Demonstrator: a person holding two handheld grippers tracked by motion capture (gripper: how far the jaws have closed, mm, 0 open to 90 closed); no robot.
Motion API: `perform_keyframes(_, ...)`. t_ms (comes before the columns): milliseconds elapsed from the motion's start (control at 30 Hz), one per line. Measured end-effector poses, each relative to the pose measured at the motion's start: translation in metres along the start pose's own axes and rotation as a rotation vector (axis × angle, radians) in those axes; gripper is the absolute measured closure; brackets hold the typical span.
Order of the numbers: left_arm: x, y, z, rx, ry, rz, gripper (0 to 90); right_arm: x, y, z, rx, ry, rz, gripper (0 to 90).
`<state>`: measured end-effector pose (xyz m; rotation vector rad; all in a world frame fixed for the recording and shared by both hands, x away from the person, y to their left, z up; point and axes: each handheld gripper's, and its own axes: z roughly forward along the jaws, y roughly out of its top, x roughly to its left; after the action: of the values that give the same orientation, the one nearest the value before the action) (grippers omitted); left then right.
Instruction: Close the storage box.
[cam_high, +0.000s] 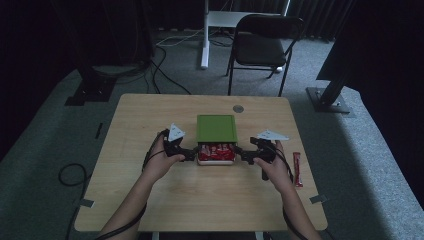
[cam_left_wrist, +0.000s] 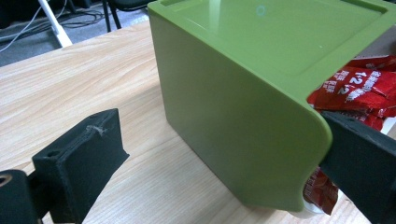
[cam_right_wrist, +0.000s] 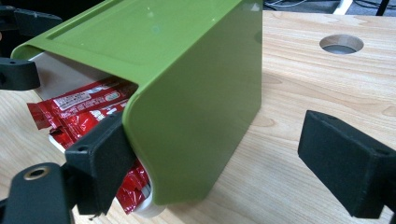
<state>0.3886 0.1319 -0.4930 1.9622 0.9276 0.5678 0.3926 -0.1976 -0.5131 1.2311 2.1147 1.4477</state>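
A green lid (cam_high: 216, 127) sits slid back over a white tray (cam_high: 216, 162), leaving red snack packets (cam_high: 216, 150) exposed at the near end. My left gripper (cam_high: 190, 154) is at the lid's near left corner, my right gripper (cam_high: 242, 155) at its near right corner. In the left gripper view the left gripper (cam_left_wrist: 224, 154) is open, straddling the green lid (cam_left_wrist: 233, 107); one jaw lies inside by the red packets (cam_left_wrist: 359, 88). In the right gripper view the right gripper (cam_right_wrist: 224, 163) is open astride the lid (cam_right_wrist: 196, 107), with one jaw against the red packets (cam_right_wrist: 79, 109).
A single red packet (cam_high: 297, 169) lies near the table's right edge. A round hole (cam_high: 238, 108) is in the tabletop behind the lid. A black chair (cam_high: 265, 45) and cables stand on the floor beyond the table.
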Motion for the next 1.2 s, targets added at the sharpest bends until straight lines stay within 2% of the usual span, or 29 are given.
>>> perform_keyframes(200, 0.0, 0.0, 0.003, 0.003, 0.0, -0.003, 3.1, 0.0, 0.0, 0.003, 0.008, -0.005, 0.002, 11.1)
perform_keyframes(333, 0.0, 0.0, 0.004, 0.007, 0.002, 0.001, 3.1, 0.001, 0.001, 0.003, 0.012, -0.015, -0.017, 11.1)
perform_keyframes(433, -0.001, 0.0, 0.003, 0.006, 0.001, -0.002, 3.2, 0.002, 0.001, 0.001, 0.011, -0.014, -0.017, 14.2)
perform_keyframes(533, -0.002, 0.002, 0.001, -0.023, -0.026, -0.016, 6.0, 0.006, 0.001, -0.001, 0.005, -0.013, -0.025, 20.3)
perform_keyframes(600, -0.004, 0.004, -0.001, -0.045, -0.044, -0.036, 6.0, 0.008, 0.003, -0.003, -0.007, -0.011, -0.039, 20.6)
perform_keyframes(700, -0.008, 0.007, -0.005, -0.05, -0.051, -0.019, 5.9, 0.012, 0.006, -0.009, -0.019, 0.01, -0.048, 19.9)
perform_keyframes(767, -0.01, 0.007, -0.008, -0.053, -0.065, -0.028, 5.9, 0.014, 0.007, -0.013, -0.032, 0.019, -0.06, 19.8)
perform_keyframes(900, -0.012, 0.006, -0.012, -0.045, -0.07, -0.019, 5.9, 0.015, 0.008, -0.02, -0.048, 0.019, -0.063, 19.8)
perform_keyframes(1200, -0.01, -0.006, -0.023, -0.027, -0.063, -0.038, 5.9, 0.01, 0.0, -0.029, -0.045, 0.002, -0.062, 19.8)
